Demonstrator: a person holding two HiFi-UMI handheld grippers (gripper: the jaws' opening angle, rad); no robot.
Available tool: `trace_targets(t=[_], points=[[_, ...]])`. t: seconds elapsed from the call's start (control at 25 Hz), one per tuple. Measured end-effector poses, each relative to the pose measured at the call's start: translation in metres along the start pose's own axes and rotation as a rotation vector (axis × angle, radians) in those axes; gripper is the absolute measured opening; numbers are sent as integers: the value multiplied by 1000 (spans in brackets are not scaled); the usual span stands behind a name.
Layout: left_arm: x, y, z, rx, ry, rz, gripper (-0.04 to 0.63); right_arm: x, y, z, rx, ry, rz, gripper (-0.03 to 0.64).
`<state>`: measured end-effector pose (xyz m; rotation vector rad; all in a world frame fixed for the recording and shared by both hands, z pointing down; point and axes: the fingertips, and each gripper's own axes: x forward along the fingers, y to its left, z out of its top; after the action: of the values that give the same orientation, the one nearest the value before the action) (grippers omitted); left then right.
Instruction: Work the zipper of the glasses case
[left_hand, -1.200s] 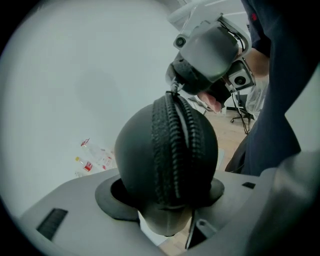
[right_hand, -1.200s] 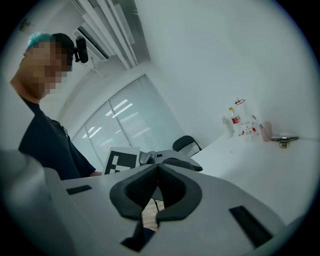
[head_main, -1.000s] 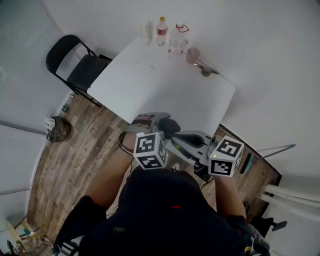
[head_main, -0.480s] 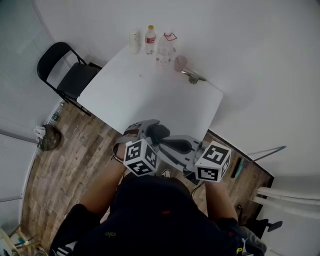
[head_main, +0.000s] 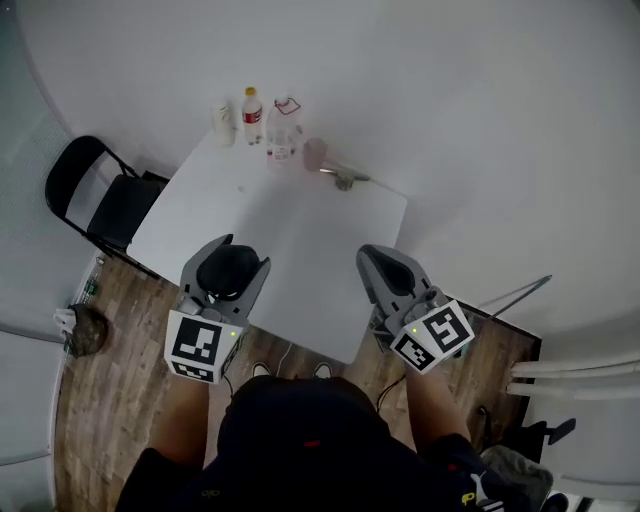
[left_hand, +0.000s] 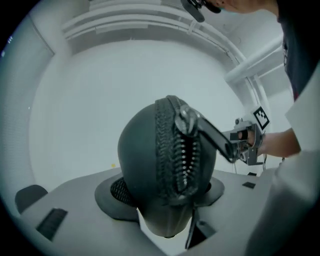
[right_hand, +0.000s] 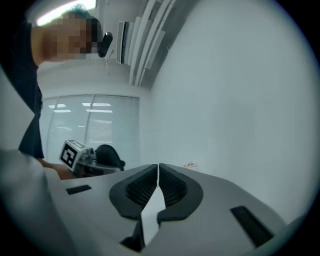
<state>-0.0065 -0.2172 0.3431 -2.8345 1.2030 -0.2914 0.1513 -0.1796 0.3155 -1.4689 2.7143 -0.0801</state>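
While my left tongs (head_main: 243, 252) grasp the glasses case (left_hand: 140, 160), standing on end, long axis upright across the jaws, zipper (left_hand: 182, 160) facing me, right tongs (right_hand: 158, 170) clenched, empty.

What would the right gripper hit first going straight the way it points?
Nothing close: the right gripper, jaws shut and empty, points over the table toward the white wall, though depth is unclear.

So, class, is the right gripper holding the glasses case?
No: the right gripper has its jaws shut on nothing; the left gripper holds the glasses case.
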Motion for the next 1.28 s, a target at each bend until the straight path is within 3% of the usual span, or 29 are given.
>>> trace_targets(t=[0.2, 0.36, 0.88, 1.28], points=[[-9, 18, 35, -79, -102, 43, 275, -28, -59, 16, -121, -24, -231, 22], [-19, 32, 37, -89, -126, 81, 275, -36, -70, 19, -138, -25, -296, 21], [-30, 39, 24, -155, -131, 73, 275, -37, -61, 25, -193, -7, -317, 20], [-24, 38, 21, -157, -119, 61, 275, -38, -59, 30, -190, -6, -314, 20]])
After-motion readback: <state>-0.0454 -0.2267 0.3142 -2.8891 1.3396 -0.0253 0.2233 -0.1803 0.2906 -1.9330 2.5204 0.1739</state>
